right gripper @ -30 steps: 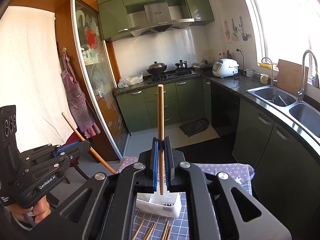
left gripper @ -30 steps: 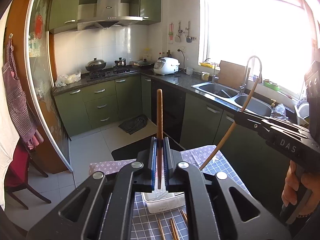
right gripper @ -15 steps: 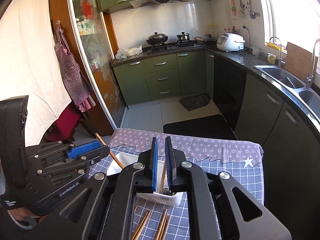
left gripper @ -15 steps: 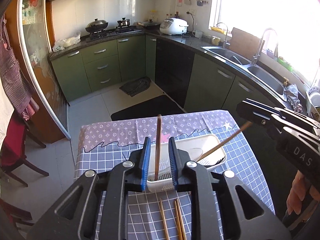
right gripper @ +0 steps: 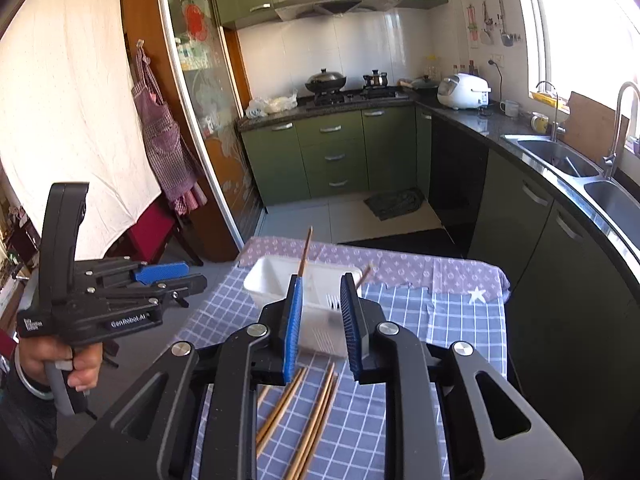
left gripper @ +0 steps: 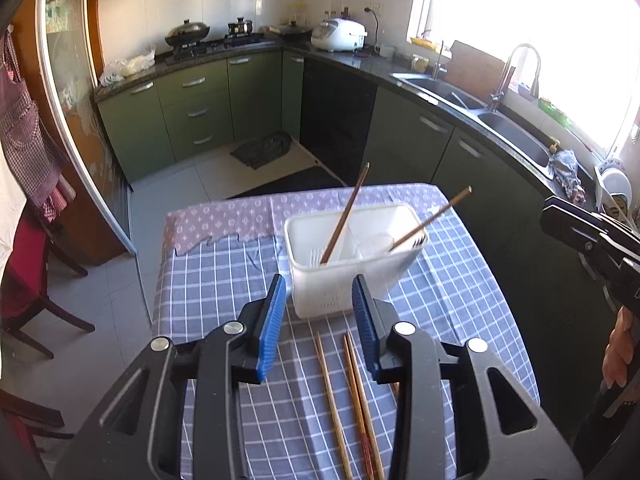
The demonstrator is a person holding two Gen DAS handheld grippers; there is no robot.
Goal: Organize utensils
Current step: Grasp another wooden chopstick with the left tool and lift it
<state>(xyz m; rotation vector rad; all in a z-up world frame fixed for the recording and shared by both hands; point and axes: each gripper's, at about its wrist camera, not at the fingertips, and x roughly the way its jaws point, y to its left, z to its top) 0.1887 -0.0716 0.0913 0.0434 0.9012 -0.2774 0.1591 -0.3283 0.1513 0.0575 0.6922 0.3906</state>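
Table (left gripper: 208,276): covered in a blue checked cloth, with a lilac patterned strip at the far edge.
Holder (left gripper: 340,280): white, perforated, stood on the cloth near mid-table, just ahead of both grippers.
Chopsticks in holder: two, one dark and steep (left gripper: 345,216), one paler (left gripper: 432,220) leaning low over the right rim; both free of any pad.
Chopsticks on cloth (left gripper: 352,392): several, lying loose just before the holder, partly under the grippers; exact count not clear.
Left gripper (left gripper: 320,316): jaws apart and just been opening, nothing between the pads, only the holder seen beyond them.
Right gripper (right gripper: 320,320): jaws slightly parted, also just been opening, nothing pinched; holder blurred behind the gap.
Stage, as judged: two sticks dropped in, loose ones not yet collected.
Risk, tipping: light holder likely knocked over if nudged by a descending finger, or levered by the low-leaning stick.
Risk, picking: thin sticks flat on soft cloth, prone to rolling aside or dragging fabric into the pads.
Risk, pairs: touching sticks possibly lifted together and one dropped.
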